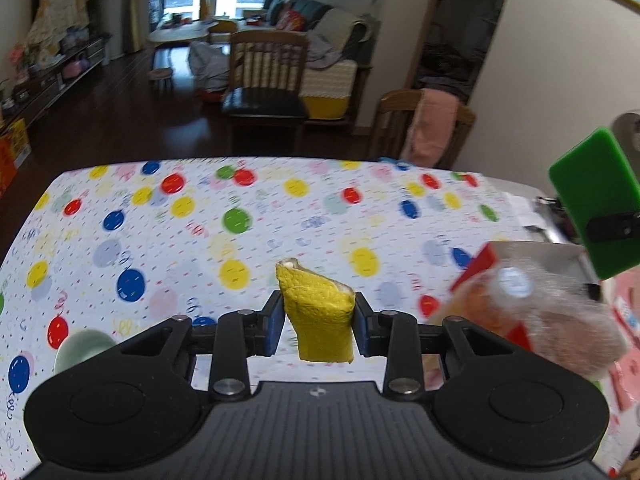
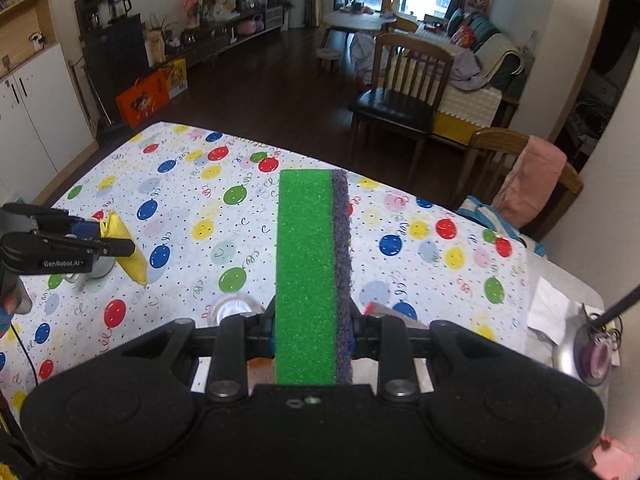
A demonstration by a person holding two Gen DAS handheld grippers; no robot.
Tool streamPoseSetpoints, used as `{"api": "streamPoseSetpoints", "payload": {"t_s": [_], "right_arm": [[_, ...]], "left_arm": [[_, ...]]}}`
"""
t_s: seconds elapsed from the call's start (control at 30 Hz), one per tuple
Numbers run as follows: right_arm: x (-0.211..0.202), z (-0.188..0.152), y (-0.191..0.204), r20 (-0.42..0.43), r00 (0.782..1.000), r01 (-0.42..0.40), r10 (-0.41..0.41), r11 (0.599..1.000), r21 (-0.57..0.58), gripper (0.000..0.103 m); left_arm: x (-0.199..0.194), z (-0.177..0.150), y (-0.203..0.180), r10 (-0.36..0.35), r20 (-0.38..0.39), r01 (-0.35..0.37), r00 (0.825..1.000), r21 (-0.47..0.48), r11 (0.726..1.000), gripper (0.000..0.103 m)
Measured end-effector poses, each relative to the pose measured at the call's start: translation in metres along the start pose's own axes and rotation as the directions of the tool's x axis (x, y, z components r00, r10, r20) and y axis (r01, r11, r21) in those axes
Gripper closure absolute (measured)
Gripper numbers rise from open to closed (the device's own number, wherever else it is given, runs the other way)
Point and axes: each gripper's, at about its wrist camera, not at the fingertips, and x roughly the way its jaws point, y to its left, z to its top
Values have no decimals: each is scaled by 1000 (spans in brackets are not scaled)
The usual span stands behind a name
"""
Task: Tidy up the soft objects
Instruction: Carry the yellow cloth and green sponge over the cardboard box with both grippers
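Observation:
My left gripper is shut on a folded yellow cloth and holds it above the balloon-print tablecloth. The cloth and the left gripper also show at the left of the right wrist view, the cloth hanging from the gripper. My right gripper is shut on a green sponge with a dark scouring side, held upright over the table. The sponge shows at the right edge of the left wrist view.
A clear plastic bag with a bottle cap and a red box lies at the table's right. A pale green cup stands at the left. Wooden chairs stand beyond the far edge. A metal tray sits at the right.

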Motion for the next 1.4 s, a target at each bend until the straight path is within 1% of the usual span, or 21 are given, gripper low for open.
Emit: {"api": "streamPoseSetpoints", "payload": {"t_s": [0.2,0.33,0.53,0.7,0.9,1.07,1.23,1.33,1.4], "right_arm": [[-37,-25,-13,46,999,17,-18,999,39,76],[-58,-45,-25,68,997,27,-31,997,69,76],[-77,-73,-58,73,995,63,-73,989,137,76],[-86,-97,-80,75,994,69,-83,981,182,76],[-89,-124,-104,61,995,69,-84,974,215,76],[-86,-148,-124,35,996,70,-81,968,243,76],[-76,-174,-142,-2,996,88,-91,959,269,76],[-66,-188,-151,-23,995,98,-96,951,294,76],[-59,-195,-155,-36,996,91,-84,946,311,76]], "left_arm": [[-27,12,-42,-82,11,81,997,76,994,69],[-38,16,-73,-140,-4,140,990,119,983,69],[-39,16,-119,-195,-30,198,980,192,961,69],[-29,11,-158,-222,-73,234,972,244,941,69],[-11,4,-206,-233,-135,264,963,295,918,69],[9,-6,-239,-221,-191,273,956,314,909,69],[35,-15,-265,-178,-253,260,951,340,904,69],[52,-21,-277,-135,-276,233,952,364,902,69],[63,-23,-281,-116,-291,222,950,365,904,69]]}}
